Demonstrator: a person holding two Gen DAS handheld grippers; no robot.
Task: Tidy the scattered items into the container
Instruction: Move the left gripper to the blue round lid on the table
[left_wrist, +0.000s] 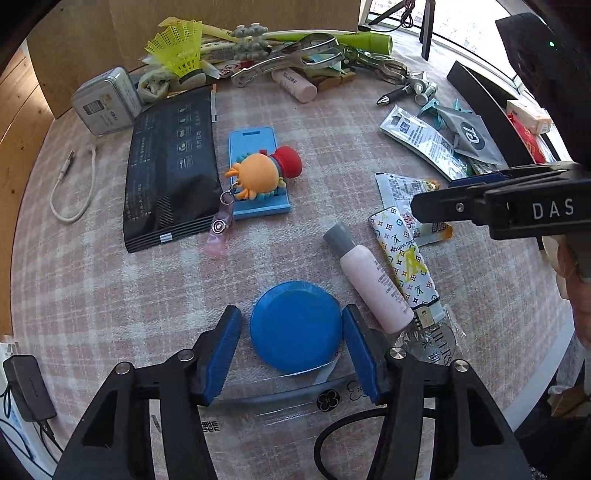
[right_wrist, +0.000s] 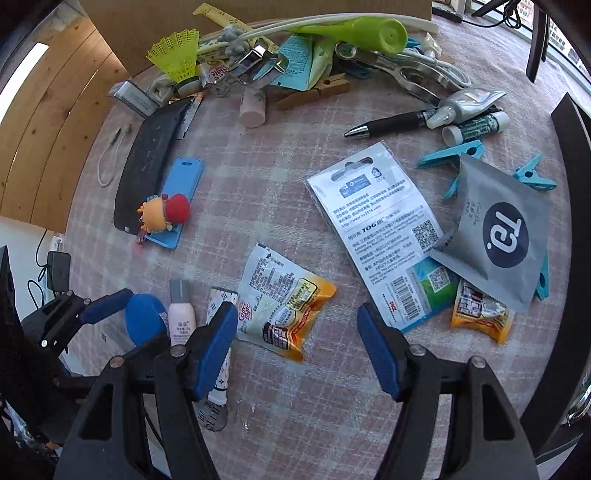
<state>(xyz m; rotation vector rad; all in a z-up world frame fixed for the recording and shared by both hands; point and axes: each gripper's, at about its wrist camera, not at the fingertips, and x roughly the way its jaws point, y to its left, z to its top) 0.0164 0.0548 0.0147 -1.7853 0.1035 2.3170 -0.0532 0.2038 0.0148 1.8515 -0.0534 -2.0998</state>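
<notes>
Your left gripper brackets the blue disc, jaws wide — poised to pinch; right gripper, beside it, gapes empty.

Left gripper low, jaws spread wide, right gripper likewise parted – both empty

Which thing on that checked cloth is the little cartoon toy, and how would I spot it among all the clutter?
Start at the big black flat packet lying on the left of the pink checked tablecloth. Right beside it lies a light blue rectangular card holder, and on that holder rests the orange rubber cartoon figure with a red cap. It is the only rounded, toy-like thing there; its neighbours are flat packets and bottles.
</notes>
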